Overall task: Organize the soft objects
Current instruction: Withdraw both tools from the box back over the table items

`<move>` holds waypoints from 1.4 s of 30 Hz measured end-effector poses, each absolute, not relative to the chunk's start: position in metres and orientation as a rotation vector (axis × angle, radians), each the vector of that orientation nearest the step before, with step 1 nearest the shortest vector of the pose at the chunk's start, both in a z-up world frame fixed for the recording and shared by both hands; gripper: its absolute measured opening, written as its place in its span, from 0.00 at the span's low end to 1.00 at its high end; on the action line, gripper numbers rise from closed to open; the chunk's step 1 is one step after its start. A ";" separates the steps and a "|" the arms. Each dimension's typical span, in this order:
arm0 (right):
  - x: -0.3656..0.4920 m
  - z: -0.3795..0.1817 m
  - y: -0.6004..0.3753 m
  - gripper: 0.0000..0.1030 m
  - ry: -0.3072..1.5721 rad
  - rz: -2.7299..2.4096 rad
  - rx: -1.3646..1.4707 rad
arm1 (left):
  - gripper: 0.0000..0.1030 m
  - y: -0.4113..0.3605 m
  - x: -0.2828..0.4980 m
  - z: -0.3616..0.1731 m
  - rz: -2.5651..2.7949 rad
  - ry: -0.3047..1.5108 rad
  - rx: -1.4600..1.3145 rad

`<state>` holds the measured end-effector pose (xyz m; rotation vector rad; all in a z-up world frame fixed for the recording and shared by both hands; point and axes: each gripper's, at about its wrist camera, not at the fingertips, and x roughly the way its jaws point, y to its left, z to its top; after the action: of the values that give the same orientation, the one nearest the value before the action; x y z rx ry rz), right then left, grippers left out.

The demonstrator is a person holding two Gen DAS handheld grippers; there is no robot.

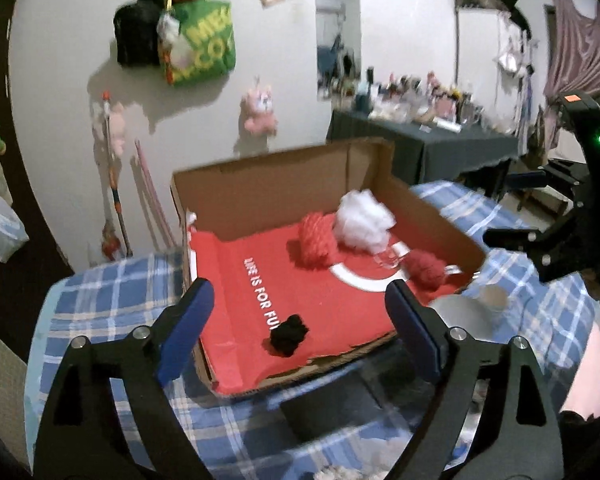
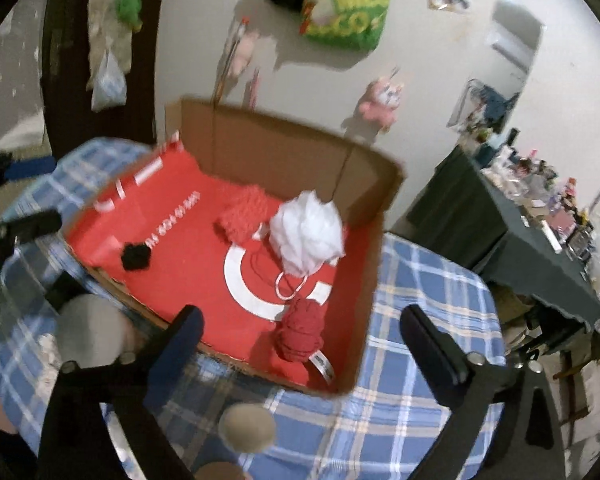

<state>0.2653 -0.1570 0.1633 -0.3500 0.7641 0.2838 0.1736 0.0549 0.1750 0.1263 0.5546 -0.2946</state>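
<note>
Both grippers, left point(image 1: 300, 320) and right point(image 2: 300, 336), hover wide open and empty above a cardboard box point(image 1: 284, 180). Inside it lie a white pouf point(image 1: 364, 220), two red bundles and a black scrap point(image 1: 288, 334).

Beside the shallow brown cardboard box point(image 2: 364, 320), two pale rounded objects point(image 2: 247, 427) blurred beyond naming (cups, perhaps); white lettering point(image 2: 172, 228) inside it stayed unreadable there.

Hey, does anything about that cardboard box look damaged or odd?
Yes. The cardboard box has a ragged, torn near edge, low beside the black pom-pom, while its far walls stand tall. The soft items inside look fine.
</note>
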 end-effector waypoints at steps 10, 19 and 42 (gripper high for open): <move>0.168 0.204 -0.202 1.00 0.548 0.204 -0.172 | 0.92 0.044 0.090 0.184 -0.271 0.387 0.075; 0.084 0.182 -0.200 1.00 0.408 0.154 -0.138 | 0.93 0.037 0.036 0.170 -0.206 0.297 0.019; 0.020 0.072 -0.185 1.00 0.341 0.041 -0.010 | 0.94 0.003 0.007 0.072 -0.178 0.389 0.014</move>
<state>0.0201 -0.1852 0.0724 -0.0099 0.3406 0.0412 0.0070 0.0029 0.0724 0.0139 0.3888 -0.1783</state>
